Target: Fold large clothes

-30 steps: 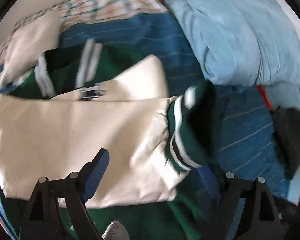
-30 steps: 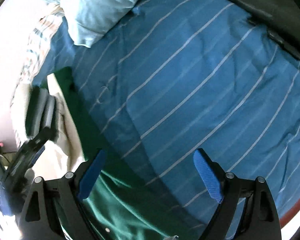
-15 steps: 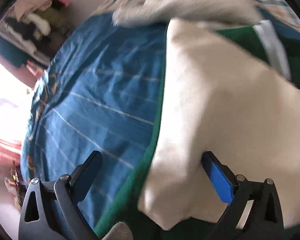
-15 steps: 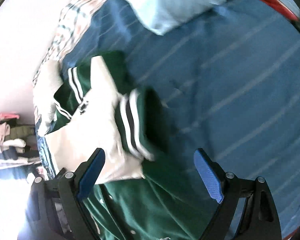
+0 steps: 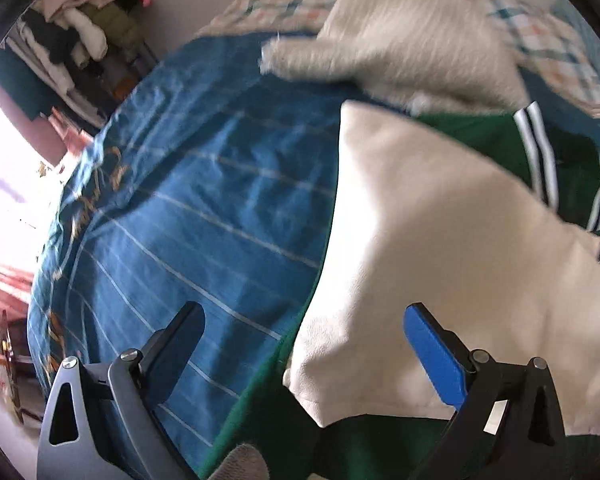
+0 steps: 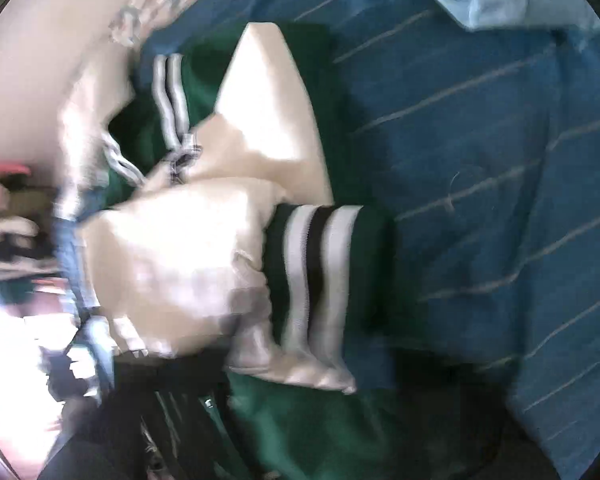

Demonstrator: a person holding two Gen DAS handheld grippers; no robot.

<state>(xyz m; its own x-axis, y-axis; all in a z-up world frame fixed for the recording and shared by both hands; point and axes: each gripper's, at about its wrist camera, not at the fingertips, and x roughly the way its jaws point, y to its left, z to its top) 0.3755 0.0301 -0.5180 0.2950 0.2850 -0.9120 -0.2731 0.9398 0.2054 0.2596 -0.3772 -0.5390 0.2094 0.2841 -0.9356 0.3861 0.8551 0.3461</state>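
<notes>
The left gripper (image 5: pixel 304 344) gapes wide over the jacket (image 5: pixel 420 240) hem on the bed (image 5: pixel 204 208), gripping nothing. The right gripper is closed, out of sight; whether it holds cloth cannot be told. A clean fold probably needs the left pinching green body and cream sleeve (image 5: pixel 380 340) together.

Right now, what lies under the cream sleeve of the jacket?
Under the cream sleeve the green jacket body shows at its edge, lying on the blue striped bedcover. How far the green reaches beneath is covered.

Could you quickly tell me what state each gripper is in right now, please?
Left gripper: open, holding nothing.
Right gripper: fingers out of view; shut, whether holding anything cannot be told.
</notes>
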